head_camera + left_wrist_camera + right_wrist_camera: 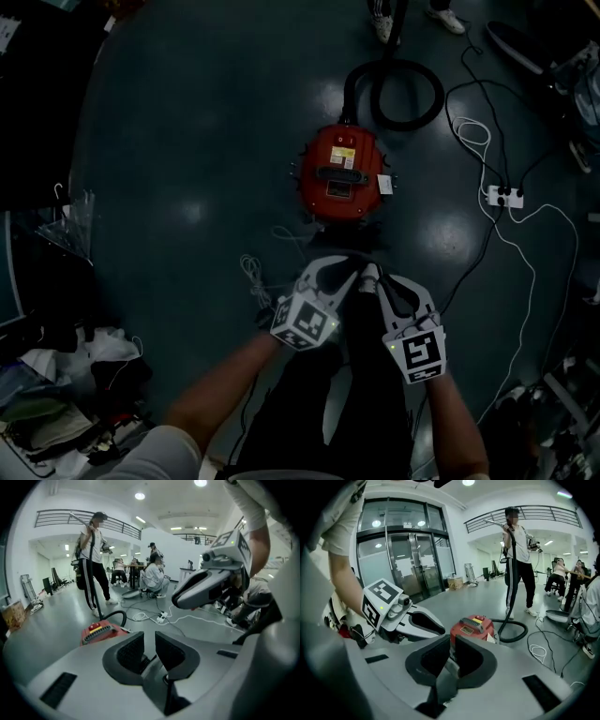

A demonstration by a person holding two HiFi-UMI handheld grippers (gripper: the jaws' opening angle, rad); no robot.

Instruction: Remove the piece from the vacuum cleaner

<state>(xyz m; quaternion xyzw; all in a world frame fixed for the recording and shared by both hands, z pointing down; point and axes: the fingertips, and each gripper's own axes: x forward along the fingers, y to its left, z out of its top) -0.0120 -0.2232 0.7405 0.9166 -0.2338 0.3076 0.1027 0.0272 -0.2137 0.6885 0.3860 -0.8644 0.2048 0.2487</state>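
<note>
Left gripper (336, 270) and right gripper (382, 279) are hovering side by side, jaws slightly parted, gripping nothing. The red vacuum cleaner (341, 173) is sitting on the floor (187, 169) straight ahead, about equally near both, its hose (437, 94) looping off the far side. Only the gripper views are showing a standing person (516, 559) holding the wand (494, 523).

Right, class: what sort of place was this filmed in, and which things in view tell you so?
Probably a large open lab or office hall, not a home: tall glass doors, a railed upper gallery, and people seated at desks beyond the glossy floor.
</note>
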